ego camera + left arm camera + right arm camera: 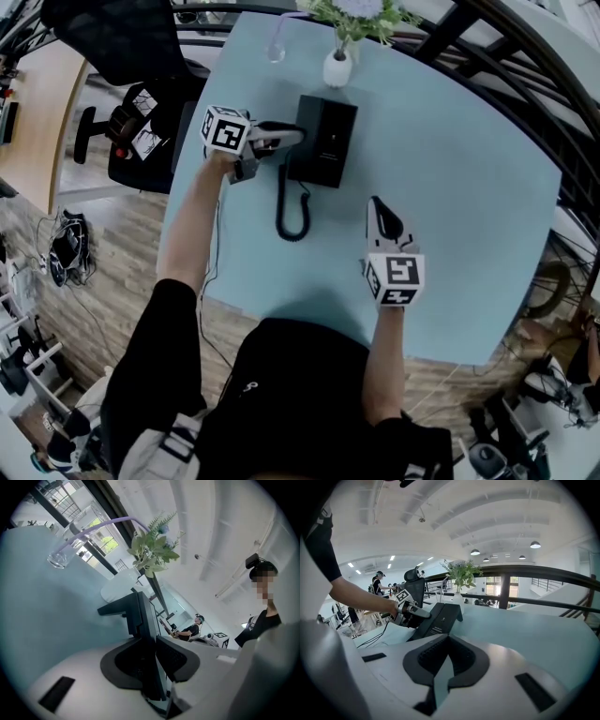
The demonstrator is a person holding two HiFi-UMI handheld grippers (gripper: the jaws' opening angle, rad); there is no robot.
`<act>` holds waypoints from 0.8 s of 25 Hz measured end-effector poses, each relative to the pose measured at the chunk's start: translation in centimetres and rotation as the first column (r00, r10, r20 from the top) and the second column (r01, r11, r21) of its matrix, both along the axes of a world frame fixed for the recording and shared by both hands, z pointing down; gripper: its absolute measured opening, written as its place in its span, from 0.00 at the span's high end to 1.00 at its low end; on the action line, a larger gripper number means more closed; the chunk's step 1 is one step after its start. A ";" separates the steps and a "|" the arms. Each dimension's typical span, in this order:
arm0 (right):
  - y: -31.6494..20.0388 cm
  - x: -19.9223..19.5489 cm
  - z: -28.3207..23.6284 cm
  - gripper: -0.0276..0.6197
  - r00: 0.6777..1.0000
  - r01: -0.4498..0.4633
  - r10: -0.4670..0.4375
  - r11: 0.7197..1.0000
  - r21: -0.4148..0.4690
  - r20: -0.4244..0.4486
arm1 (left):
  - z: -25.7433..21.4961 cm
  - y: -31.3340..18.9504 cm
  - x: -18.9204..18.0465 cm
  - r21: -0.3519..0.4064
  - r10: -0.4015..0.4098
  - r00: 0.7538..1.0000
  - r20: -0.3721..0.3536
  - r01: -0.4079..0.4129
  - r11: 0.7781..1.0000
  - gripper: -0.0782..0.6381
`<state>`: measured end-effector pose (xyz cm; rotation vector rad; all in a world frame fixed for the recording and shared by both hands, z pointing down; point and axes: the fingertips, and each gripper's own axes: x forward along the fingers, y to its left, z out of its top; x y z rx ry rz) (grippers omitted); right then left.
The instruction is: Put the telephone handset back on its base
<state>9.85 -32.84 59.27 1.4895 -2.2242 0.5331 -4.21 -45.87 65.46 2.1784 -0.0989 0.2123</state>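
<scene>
A black telephone base (330, 141) sits at the far middle of the pale blue table (450, 187). Its black handset (306, 141) lies along the base's left side, with the coiled cord (291, 214) looping toward me. My left gripper (292, 136) reaches in from the left with its jaws on either side of the handset (140, 616); a thin gap shows beside the pad, so the jaws stand open round it (152, 644). My right gripper (378, 208) rests near the table's middle, shut and empty (449, 641), pointing at the telephone base (440, 618).
A white vase (337, 67) with green sprigs and a clear glass (275, 47) stand behind the telephone. A black office chair (141, 122) is off the table's left edge. A dark railing (525, 84) curves past the far right. People sit in the background.
</scene>
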 end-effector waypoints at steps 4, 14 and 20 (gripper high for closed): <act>0.3 -0.2 -0.1 0.98 1.000 0.002 -0.002 1.000 0.004 -0.001 | 0.4 -0.2 -0.1 0.029 0.000 0.998 0.063 -0.002 1.000 0.69; 1.4 -1.9 -2.5 0.98 0.999 0.038 -0.037 0.998 0.042 -0.018 | 0.8 -1.1 -1.5 0.139 -0.163 0.961 0.225 0.134 0.981 0.54; 2.7 -1.7 -5.3 0.98 0.999 0.038 -0.034 0.995 0.097 -0.037 | -6.5 0.0 -2.3 0.239 -0.380 0.925 0.013 0.366 0.899 0.54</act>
